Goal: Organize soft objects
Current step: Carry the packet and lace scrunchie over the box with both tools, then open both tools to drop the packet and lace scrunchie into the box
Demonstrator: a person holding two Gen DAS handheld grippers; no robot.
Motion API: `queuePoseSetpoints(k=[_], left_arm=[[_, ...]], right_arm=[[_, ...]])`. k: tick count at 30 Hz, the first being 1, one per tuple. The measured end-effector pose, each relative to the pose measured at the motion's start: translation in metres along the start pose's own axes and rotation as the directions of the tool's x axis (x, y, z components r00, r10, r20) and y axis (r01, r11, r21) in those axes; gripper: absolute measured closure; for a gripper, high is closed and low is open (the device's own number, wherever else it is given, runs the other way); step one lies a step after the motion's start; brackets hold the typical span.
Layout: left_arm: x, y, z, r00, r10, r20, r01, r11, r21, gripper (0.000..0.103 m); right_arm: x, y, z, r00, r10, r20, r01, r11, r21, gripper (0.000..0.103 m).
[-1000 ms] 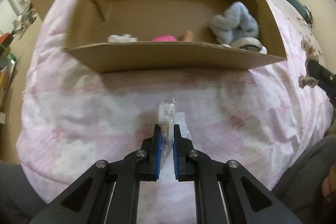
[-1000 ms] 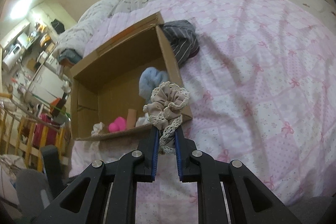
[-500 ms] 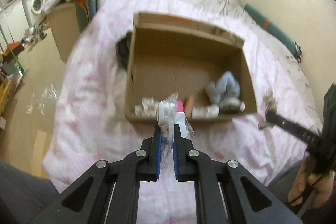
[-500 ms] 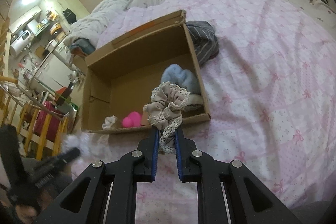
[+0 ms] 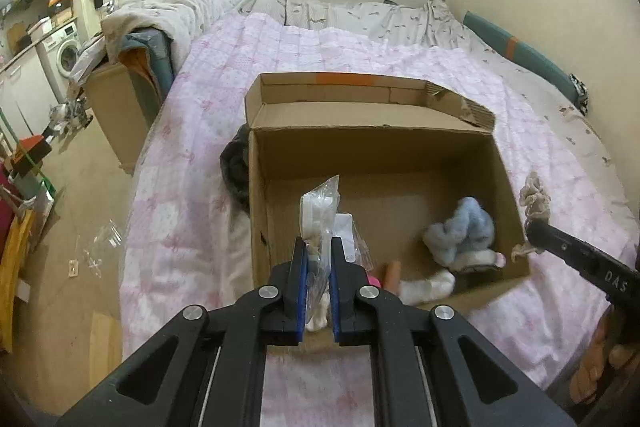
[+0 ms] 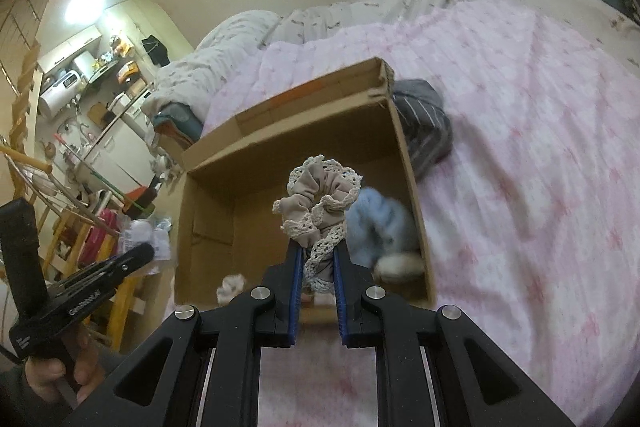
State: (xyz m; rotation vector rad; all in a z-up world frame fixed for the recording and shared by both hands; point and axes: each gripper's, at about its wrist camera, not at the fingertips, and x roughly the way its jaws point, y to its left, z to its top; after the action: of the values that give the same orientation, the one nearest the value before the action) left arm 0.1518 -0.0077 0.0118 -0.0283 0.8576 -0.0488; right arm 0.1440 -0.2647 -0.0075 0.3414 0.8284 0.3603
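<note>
Left gripper (image 5: 318,255): clamped on clear plastic packet (image 5: 320,211), above cardboard box (image 5: 372,147). Right gripper (image 6: 316,259): clamped on beige lace-trimmed scrunchie (image 6: 318,199), above same box. Box on pink quilt (image 5: 192,131).

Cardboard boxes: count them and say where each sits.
2. One open cardboard box on the pink bedspread; another box on the floor left of the bed. More may be hidden.

A pink bow-print quilt (image 5: 208,131) is covering the bed, a rumpled grey duvet (image 5: 188,3) bunching at its far left corner. A washing machine (image 5: 66,53) is standing beyond, and clear plastic wrappers (image 5: 100,243) are lying on the floor.
</note>
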Motion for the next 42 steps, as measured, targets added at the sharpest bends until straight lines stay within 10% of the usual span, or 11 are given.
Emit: queuePoseSetpoints(k=[16,42], left_arm=[[0.035,-0.016,-0.020,1.000,0.023,0.016,-0.024,0.998,0.054,0.094],[0.041,-0.017,-0.026,1.000,0.004,-0.025,-0.003,0.999,0.037,0.094]], right_arm=[[0.051,0.005,-0.025,0.984,-0.092,-0.152,0.081,0.994,-0.079,0.087],[0.056,0.007,-0.026,0.980,-0.103,-0.170,0.091,0.993,-0.079,0.087]])
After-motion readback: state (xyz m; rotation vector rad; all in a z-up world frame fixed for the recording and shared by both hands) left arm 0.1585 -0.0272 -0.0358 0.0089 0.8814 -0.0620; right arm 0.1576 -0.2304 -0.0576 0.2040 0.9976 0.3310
